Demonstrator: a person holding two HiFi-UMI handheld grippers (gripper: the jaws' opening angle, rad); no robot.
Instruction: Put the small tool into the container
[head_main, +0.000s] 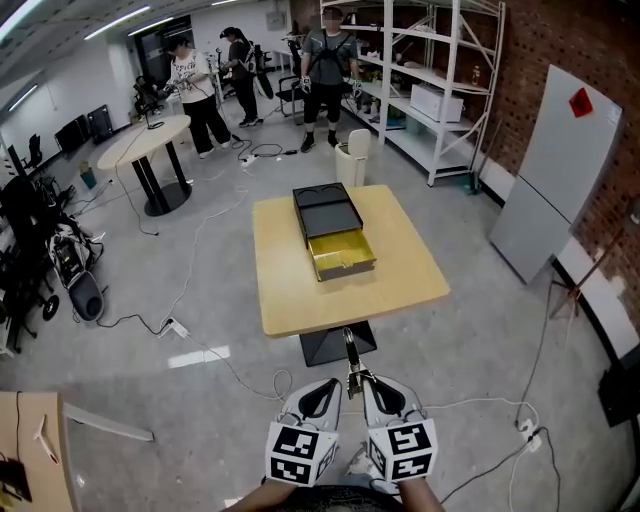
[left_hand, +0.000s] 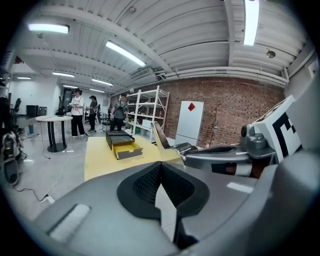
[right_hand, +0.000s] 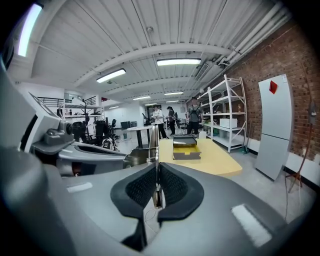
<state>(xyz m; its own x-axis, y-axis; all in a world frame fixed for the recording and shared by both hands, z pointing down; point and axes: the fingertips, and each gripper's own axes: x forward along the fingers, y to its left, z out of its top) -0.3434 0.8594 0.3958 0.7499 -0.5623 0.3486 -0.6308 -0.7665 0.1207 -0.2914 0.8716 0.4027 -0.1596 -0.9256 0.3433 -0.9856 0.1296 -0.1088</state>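
The left hand-held gripper (left_hand: 159, 167) is seen with its jaws closed together and nothing between them. It is held low in front of the body, just beside the other one, and has no hold on anything the task needs.

Just to its right, the right hand-held gripper (right_hand: 156, 172) is clamped narrowly on the small tool (right_hand: 154, 145), a thin metal strip pinched between the pads. The tool's long axis is laid along the jaws, so its free end is pointed forward and away from the person. In the head view it is seen as a slim line reaching out ahead of the two marker cubes.

The container (head_main: 327, 215), a black box with a yellow drawer (head_main: 345, 268) pulled open towards the person, is set near the middle of the worktop (head_main: 290, 290). It lies straight ahead of the tool's tip and well apart from it, with bare floor and the worktop's near edge between them. The drawer's open mouth is turned upward, roughly in line with the tool's axis.

The tool is judged to be already in hand and the carry not yet made. A forward reach by the right hand-held gripper, the only loaded one, is what the coming move appears to need, with the tip brought over the drawer before it is let go.
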